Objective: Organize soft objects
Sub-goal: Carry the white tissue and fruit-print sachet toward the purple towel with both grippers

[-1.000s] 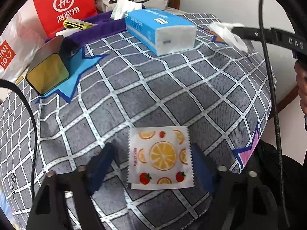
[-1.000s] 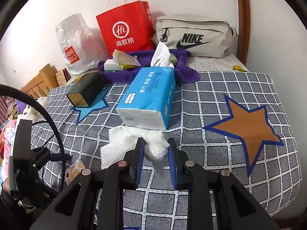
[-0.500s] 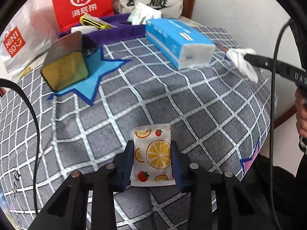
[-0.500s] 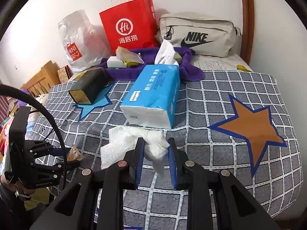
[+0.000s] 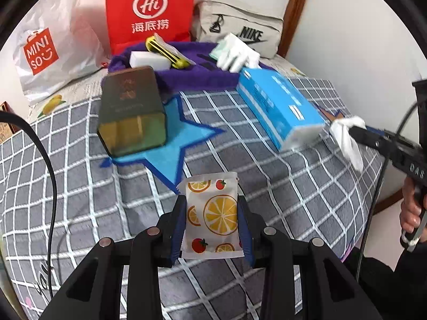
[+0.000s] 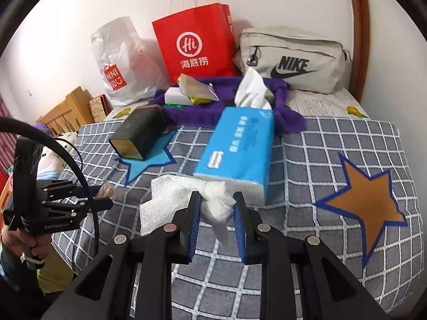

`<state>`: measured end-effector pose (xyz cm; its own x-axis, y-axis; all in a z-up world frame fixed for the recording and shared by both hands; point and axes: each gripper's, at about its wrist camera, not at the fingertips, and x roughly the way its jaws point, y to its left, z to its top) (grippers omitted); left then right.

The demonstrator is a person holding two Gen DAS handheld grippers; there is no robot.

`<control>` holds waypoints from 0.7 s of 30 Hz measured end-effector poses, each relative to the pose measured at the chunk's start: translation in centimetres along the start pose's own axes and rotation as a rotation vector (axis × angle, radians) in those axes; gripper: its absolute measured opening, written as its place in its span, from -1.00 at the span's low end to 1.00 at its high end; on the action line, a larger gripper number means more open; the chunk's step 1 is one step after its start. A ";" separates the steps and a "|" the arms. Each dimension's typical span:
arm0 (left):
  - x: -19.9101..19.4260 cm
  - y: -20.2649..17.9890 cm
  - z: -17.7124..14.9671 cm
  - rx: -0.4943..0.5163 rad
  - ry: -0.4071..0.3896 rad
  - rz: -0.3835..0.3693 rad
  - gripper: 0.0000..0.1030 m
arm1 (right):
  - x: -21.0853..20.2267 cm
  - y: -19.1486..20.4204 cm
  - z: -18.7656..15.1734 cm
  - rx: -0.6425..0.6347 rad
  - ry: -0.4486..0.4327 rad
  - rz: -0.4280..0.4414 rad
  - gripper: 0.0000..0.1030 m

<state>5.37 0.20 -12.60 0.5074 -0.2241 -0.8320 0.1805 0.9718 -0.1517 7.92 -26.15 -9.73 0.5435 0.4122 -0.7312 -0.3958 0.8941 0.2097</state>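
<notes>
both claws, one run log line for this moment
left claw: shut on fruit-print packet | right claw: shut on white tissue | both above checked bedspread

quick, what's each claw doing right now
Left claw: closed on the fruit-print packet.
Right claw: closed on the crumpled white tissue.

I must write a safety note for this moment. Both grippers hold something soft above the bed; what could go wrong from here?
1. The left gripper pinches the fruit-print packet only by its side edges; it might slip or buckle.
2. The crumpled tissue hangs loosely from the right gripper; its free tail could snag the blue tissue pack close behind.
</notes>
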 end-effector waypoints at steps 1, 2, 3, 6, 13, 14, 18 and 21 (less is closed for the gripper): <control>-0.1 0.2 0.3 -0.002 -0.006 0.002 -0.33 | 0.1 0.2 0.3 -0.004 0.000 0.007 -0.53; -0.3 0.5 0.7 -0.004 -0.014 0.004 -0.33 | 0.1 0.3 0.5 -0.008 -0.001 0.014 -0.53; -0.4 0.7 1.1 -0.004 -0.018 0.005 -0.33 | 0.1 0.5 0.7 -0.012 -0.003 0.020 -0.53; -0.8 1.3 2.1 -0.009 -0.036 0.014 -0.33 | 0.2 0.9 1.6 -0.027 -0.010 0.025 -0.53; -1.3 3.1 4.9 -0.037 -0.066 0.016 -0.33 | 0.7 1.3 3.5 -0.049 -0.022 0.040 -0.53; -1.2 3.4 5.4 -0.047 -0.067 0.016 -0.33 | 0.8 1.2 3.9 -0.050 -0.022 0.040 -0.53; -0.8 4.2 7.1 -0.067 -0.076 0.001 -0.33 | 1.2 1.0 5.3 -0.065 -0.034 0.042 -0.53; -0.4 4.7 8.5 -0.074 -0.081 0.023 -0.33 | 1.6 0.7 6.4 -0.072 -0.048 0.041 -0.53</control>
<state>13.23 4.25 -8.47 0.5781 -0.2042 -0.7900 0.1067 0.9788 -0.1749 13.30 -23.78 -6.58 0.5600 0.4577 -0.6906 -0.4696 0.8621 0.1905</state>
